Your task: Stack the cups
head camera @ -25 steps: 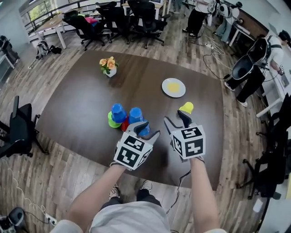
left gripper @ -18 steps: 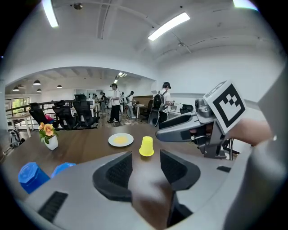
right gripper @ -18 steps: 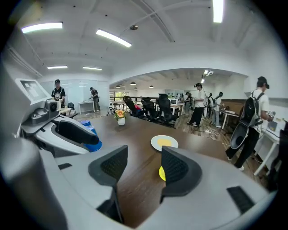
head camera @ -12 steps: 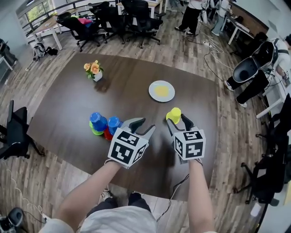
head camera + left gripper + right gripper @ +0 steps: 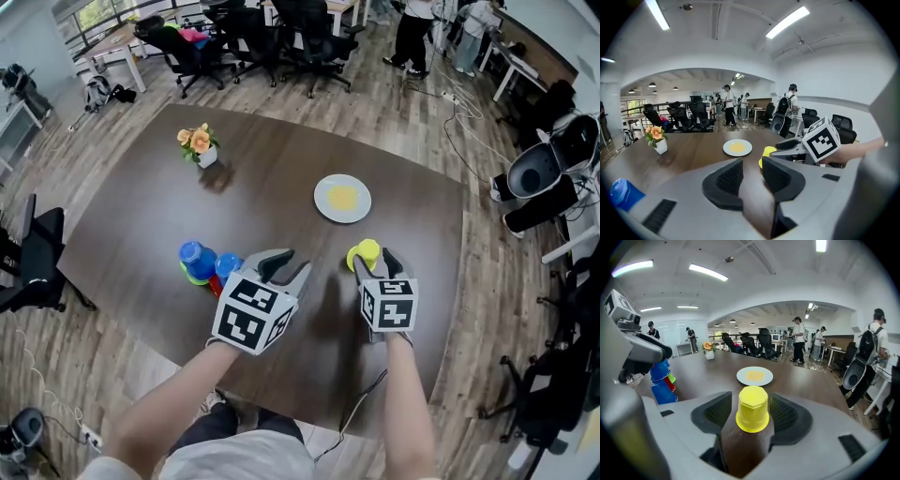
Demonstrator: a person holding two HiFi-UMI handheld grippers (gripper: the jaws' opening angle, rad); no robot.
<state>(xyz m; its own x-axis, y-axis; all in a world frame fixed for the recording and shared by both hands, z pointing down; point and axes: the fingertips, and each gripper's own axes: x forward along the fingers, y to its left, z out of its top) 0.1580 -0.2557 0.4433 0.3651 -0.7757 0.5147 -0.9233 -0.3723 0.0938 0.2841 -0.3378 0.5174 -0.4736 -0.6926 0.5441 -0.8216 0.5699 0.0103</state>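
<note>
A yellow cup (image 5: pixel 752 409) stands upside down on the dark table (image 5: pixel 141 216), between the jaws of my right gripper (image 5: pixel 752 416). Those jaws have just been opening and stand open around the cup with a small gap on each side. In the head view the yellow cup (image 5: pixel 364 253) shows just ahead of the right gripper (image 5: pixel 375 263). A cluster of blue cups (image 5: pixel 194 255), with green and red cups under them, sits to the left. My left gripper (image 5: pixel 287 265) hovers to the right of that cluster. Its jaws (image 5: pixel 752 176) have just been closing, with a narrow gap and nothing between them.
A white plate (image 5: pixel 342 198) with a yellow centre lies beyond the yellow cup. A small vase of flowers (image 5: pixel 200 145) stands at the far left of the table. Office chairs (image 5: pixel 309 37) and people stand past the table's far edge.
My right gripper has come forward and down, so the yellow cup now stands between its jaws. My left gripper has moved right, away from the blue cups, and its jaws have narrowed.
</note>
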